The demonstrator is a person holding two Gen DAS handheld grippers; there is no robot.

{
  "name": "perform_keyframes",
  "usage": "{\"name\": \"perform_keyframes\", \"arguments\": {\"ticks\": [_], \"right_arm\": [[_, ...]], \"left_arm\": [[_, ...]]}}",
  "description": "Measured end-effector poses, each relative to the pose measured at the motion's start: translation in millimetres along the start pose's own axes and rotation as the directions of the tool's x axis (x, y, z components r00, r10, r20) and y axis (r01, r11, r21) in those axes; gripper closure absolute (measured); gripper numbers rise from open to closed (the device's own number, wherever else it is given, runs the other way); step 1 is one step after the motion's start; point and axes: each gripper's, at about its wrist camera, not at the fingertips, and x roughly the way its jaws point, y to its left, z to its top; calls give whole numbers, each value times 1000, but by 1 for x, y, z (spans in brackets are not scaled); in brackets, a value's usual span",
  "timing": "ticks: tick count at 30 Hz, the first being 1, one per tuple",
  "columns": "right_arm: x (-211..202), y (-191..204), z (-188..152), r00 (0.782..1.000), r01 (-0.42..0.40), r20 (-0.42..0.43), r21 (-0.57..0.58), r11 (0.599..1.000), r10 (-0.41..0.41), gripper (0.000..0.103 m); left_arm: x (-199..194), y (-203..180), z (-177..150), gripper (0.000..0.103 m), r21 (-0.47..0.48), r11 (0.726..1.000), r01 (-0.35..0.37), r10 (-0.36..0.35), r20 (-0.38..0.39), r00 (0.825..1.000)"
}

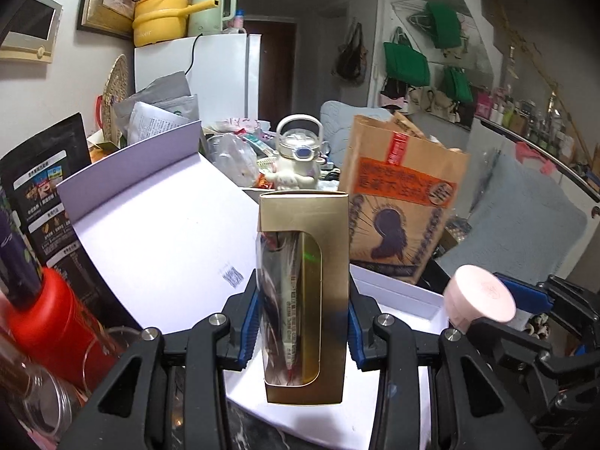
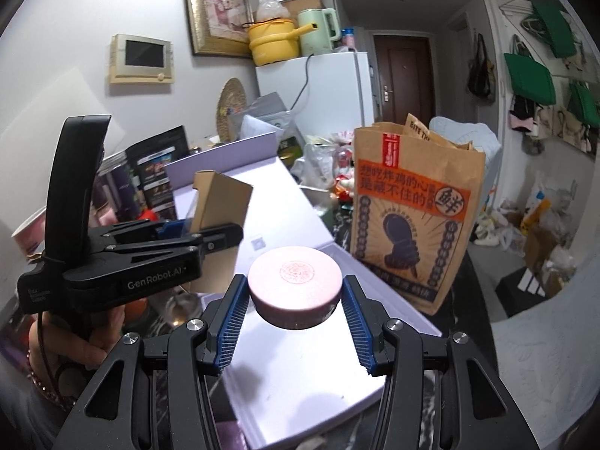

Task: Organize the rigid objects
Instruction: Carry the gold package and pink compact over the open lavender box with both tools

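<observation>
Gold box clamped in left hand-held gripper — pink round jar gripped by the right.

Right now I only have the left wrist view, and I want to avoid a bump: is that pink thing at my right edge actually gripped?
Observer: Yes. The right gripper has its jaws closed on both sides of the pink case.
Operator: Is it resting on anything?
Observer: No. It hangs above the white box, and its shadow falls on the box.
Operator: How does my gold box look from there?
Observer: The gold box shows a plain brown back in the left gripper. It sits left of the case and apart from it.
</observation>
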Motion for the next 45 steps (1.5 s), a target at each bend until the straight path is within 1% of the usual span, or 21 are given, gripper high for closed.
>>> {"name": "perform_keyframes", "arguments": {"ticks": [3, 5, 7, 10, 12, 15, 19, 25, 31, 34, 36, 39, 42, 45], "right_arm": [[9, -5, 7, 1000, 21, -3, -1, 1000, -21, 53], [16, -10, 8, 1000, 21, -4, 30, 999, -20, 53], [23, -14, 5, 1000, 21, -7, 45, 999, -21, 53], [35, -18, 0, 999, 53, -17, 57, 997, -52, 53], [45, -23, -6, 996, 75, -48, 56, 996, -73, 53], [59, -27, -16, 993, 89, -88, 55, 995, -84, 53], [76, -32, -26, 987, 96, -137, 44, 994, -89, 53], [90, -36, -38, 977, 115, -183, 17, 993, -110, 53], [102, -40, -44, 968, 129, -221, 17, 992, -122, 53], [106, -41, -47, 965, 116, -240, 22, 993, -107, 53], [108, -41, -47, 963, 119, -244, 20, 993, -111, 53], [111, -41, -49, 959, 128, -256, 14, 992, -120, 52], [115, -42, -51, 955, 122, -274, 22, 992, -112, 52], [116, -43, -52, 953, 121, -283, 27, 992, -109, 52]], "left_arm": [[12, 6, 4, 65, -4, 1000, 3, -3, -15, 1000], [20, 8, 4, 65, 3, 1000, 8, -8, -22, 1000], [30, 9, 2, 65, 16, 1000, 5, -4, -43, 999], [46, 14, -3, 65, 4, 1000, -6, 7, -79, 997], [56, 15, -7, 65, 6, 1000, -16, 16, -102, 995], [72, 14, -13, 65, 26, 999, -35, 38, -143, 989], [89, 10, -22, 65, 43, 999, -30, 38, -191, 981], [109, 2, -32, 65, 68, 997, -27, 43, -244, 969], [125, -2, -43, 65, 73, 997, -19, 40, -299, 953], [132, 1, -47, 65, 50, 999, -16, 32, -327, 944], [136, 3, -49, 65, 43, 999, -20, 33, -340, 940], [137, 1, -48, 65, 47, 999, -24, 39, -344, 938], [138, -2, -47, 64, 56, 998, -30, 48, -351, 935], [142, -3, -48, 64, 48, 999, -18, 34, -377, 926]]}}
